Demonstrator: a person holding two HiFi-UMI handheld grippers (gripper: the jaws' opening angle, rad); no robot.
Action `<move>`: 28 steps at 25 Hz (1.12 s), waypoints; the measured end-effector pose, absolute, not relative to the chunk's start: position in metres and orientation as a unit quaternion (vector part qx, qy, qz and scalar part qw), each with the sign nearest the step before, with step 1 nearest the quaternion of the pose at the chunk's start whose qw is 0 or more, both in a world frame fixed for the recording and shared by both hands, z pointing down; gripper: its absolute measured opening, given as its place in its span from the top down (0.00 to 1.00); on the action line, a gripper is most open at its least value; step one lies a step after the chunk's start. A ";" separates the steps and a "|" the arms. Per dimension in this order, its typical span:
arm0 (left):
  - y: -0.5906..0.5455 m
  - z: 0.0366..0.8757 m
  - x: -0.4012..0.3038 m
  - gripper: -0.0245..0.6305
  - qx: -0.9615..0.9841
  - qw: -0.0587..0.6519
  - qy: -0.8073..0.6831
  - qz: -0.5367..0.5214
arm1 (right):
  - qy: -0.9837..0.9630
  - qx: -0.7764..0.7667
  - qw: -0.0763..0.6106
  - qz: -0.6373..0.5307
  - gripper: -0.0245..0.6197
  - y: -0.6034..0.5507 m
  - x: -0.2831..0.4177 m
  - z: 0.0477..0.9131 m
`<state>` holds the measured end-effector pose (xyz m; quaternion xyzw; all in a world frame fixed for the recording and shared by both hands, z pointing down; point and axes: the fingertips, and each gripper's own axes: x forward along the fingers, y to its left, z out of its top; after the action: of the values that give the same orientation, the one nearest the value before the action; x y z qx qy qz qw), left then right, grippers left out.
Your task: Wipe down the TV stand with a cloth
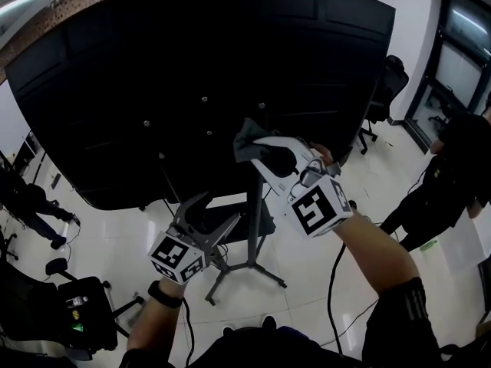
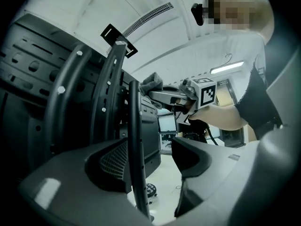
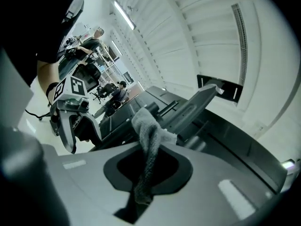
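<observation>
Right gripper (image 1: 265,153) is clenched on a grey cloth (image 1: 247,138), soft and nubby and twisted into a rope between the jaws. Its bunched end is at the top of the TV stand (image 1: 253,228) post, just under the lower edge of the TV back panel (image 1: 192,75). The panel is matte black plastic, wide and slightly curved, ribbed, dotted with small screws. The stand is thin dark metal: an upright post with splayed legs low down. Left gripper (image 1: 215,213) sits lower, beside the post, jaws released and well apart. A slim black stand bar (image 2: 134,140) runs up between them, close to one textured pad. The floor (image 1: 307,259) is glossy white tile, with open room around the legs. A person (image 1: 453,167) stands off at the right edge, well apart.
</observation>
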<state>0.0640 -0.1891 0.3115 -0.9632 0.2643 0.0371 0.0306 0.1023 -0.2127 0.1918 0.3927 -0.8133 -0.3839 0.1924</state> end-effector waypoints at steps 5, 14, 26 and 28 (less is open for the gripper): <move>-0.202 0.270 0.079 0.48 -0.956 0.068 0.281 0.053 | -0.806 0.383 0.197 -0.406 0.92 -0.226 0.113 0.146; -0.218 0.198 0.100 0.48 -0.944 0.114 0.297 0.085 | -0.805 0.381 0.205 -0.407 0.92 -0.261 0.127 0.103; -0.224 0.254 0.119 0.48 -0.952 0.080 0.290 0.046 | -0.832 0.346 0.190 -0.390 0.93 -0.262 0.123 0.132; -0.226 0.261 0.120 0.48 -0.953 0.075 0.290 0.040 | -0.825 0.346 0.190 -0.404 0.93 -0.262 0.122 0.138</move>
<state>0.1197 -0.2256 0.2608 -0.9533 0.2899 0.0400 0.0754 0.1218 -0.2618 0.1376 0.3460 -0.8250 -0.4045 0.1897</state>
